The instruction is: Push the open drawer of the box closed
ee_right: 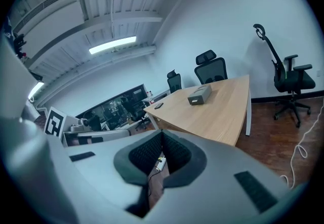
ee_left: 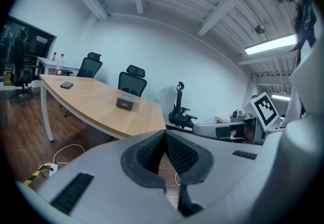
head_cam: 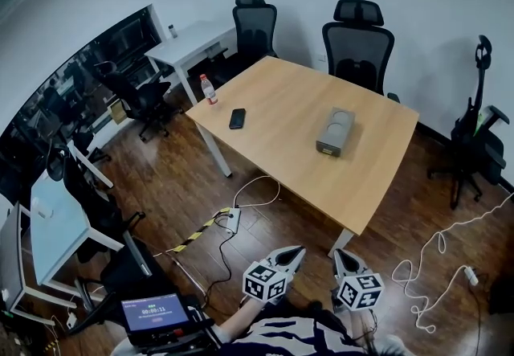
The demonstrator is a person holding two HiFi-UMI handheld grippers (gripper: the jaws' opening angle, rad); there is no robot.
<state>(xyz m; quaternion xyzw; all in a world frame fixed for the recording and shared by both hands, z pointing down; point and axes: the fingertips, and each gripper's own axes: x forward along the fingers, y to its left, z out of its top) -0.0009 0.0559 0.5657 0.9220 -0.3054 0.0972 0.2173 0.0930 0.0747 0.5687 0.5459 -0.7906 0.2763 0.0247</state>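
The grey box [head_cam: 336,131] lies on the right-hand part of the wooden desk [head_cam: 281,153] with its drawer end toward the near edge; how far the drawer stands out cannot be made out. A black phone [head_cam: 237,118] and a plastic bottle [head_cam: 209,89] sit near the desk's left corner, apart from the box. The left tongs [ee_left: 165,137] and right tongs [ee_right: 162,137] are both clenched on nothing, held over the wooden floor [head_cam: 185,186], well apart from the box.
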